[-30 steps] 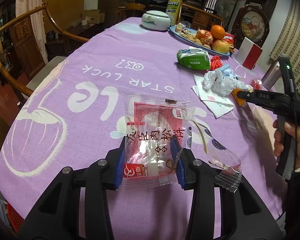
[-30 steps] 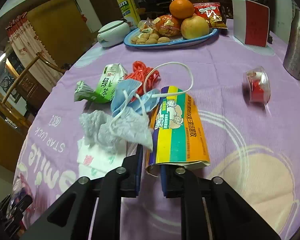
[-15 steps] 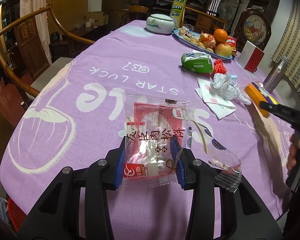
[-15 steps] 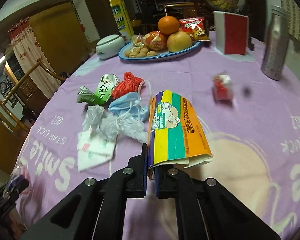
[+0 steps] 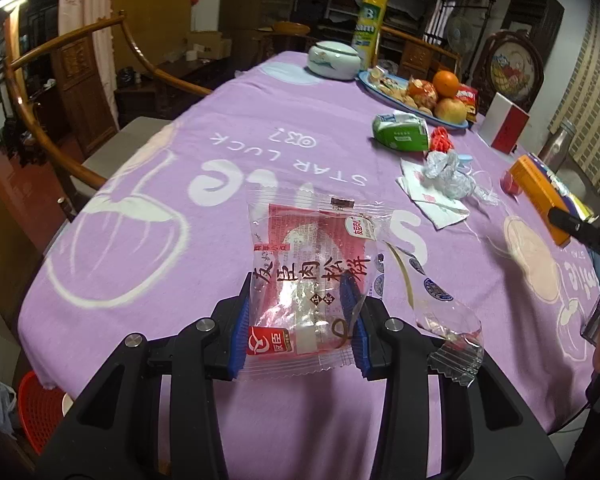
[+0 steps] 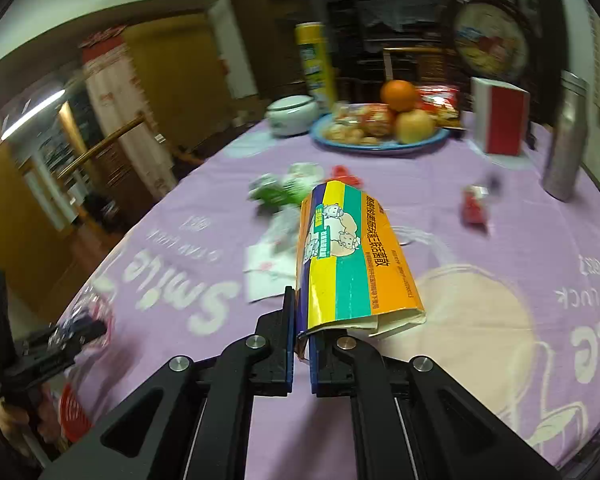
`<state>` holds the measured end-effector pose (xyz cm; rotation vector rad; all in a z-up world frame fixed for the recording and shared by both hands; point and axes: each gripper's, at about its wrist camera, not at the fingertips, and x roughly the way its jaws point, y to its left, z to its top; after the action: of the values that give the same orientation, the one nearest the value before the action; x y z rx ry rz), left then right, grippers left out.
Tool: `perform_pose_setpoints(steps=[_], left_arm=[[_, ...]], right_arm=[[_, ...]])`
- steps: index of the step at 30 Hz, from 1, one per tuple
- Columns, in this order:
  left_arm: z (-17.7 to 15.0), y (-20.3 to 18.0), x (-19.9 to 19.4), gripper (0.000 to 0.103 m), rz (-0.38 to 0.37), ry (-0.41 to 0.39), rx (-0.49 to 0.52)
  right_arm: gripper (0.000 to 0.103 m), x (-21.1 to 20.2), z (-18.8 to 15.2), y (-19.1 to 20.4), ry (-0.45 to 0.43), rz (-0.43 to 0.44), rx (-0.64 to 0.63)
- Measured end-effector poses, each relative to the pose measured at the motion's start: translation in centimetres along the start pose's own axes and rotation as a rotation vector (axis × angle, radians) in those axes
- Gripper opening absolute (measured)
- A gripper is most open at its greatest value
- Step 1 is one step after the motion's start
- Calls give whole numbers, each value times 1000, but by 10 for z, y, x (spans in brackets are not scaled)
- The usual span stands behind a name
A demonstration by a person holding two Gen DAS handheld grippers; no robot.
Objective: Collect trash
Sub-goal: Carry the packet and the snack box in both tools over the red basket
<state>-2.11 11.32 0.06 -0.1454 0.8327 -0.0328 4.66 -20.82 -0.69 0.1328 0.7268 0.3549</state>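
My left gripper (image 5: 300,320) is shut on a red and clear snack wrapper (image 5: 310,276) and holds it above the purple tablecloth (image 5: 172,184); a second clear wrapper (image 5: 436,312) hangs at its right. My right gripper (image 6: 302,336) is shut on the edge of a flattened yellow, green and orange box (image 6: 352,256), lifted off the table; this box also shows in the left wrist view (image 5: 540,192). More trash lies mid-table: a green carton (image 5: 400,132), a red net (image 5: 440,140), crumpled plastic (image 5: 448,172) and a white napkin (image 5: 428,196).
A blue fruit plate (image 6: 380,140), a white lidded jar (image 5: 334,60) and a yellow can (image 5: 370,26) stand at the far end. A red-white box (image 6: 500,120) and a metal bottle (image 6: 568,140) stand far right. A small red packet (image 6: 474,208) lies nearby. A red basket (image 5: 40,408) sits on the floor.
My right gripper has lifted the box off the table and pulled back and to the right, away from the trash pile. My left gripper holds the wrapper unchanged, raised slightly.
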Motion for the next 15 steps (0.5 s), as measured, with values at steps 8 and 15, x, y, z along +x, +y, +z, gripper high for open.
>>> perform_pose_setpoints(steps=[8,15], left_arm=[[-22,22,-29,42,41,-28,-46],[-43,61,-58,42,117,-56,-126]], right_arm=[[6,11,-23,57,66,117,-97],[6,16,-42,123,109,237,-213]])
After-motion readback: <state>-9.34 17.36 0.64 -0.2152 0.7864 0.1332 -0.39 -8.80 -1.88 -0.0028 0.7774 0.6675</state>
